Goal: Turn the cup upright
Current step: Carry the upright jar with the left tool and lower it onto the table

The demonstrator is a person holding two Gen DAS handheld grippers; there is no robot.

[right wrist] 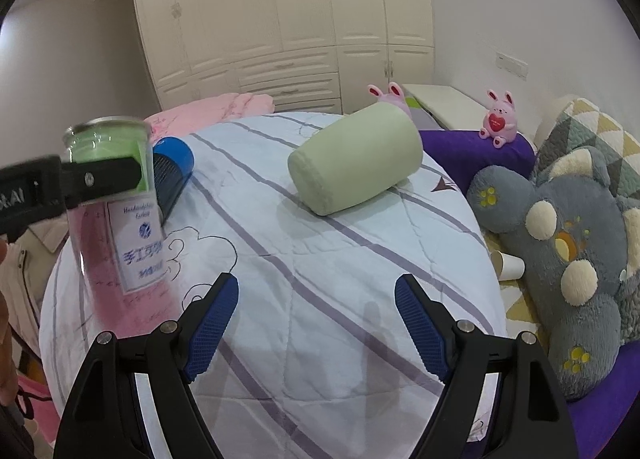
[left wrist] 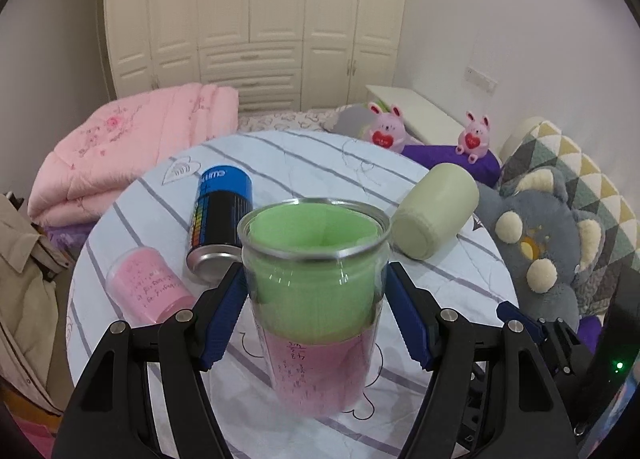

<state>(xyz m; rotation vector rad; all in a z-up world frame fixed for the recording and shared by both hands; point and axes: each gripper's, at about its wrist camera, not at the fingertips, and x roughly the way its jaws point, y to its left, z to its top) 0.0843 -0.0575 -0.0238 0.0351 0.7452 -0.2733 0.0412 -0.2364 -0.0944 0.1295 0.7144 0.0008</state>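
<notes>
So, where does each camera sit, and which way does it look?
Left wrist: sits on the left gripper, looks forward along its fingers over the round table toward the wardrobe; its blue pads flank the upright clear cup.
Right wrist: sits on the right gripper, open and empty, above the table, facing the lying green cup and the wardrobe; the left gripper's finger shows at left across the clear cup.
Shared: the clear cup, green cup, blue can, pink bunny, grey plush.

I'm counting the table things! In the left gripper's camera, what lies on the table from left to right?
Pink cup on its side → blue-and-black can on its side → clear cup with green and pink inside, upright between the left gripper jaws → pale green cup on its side.
</notes>
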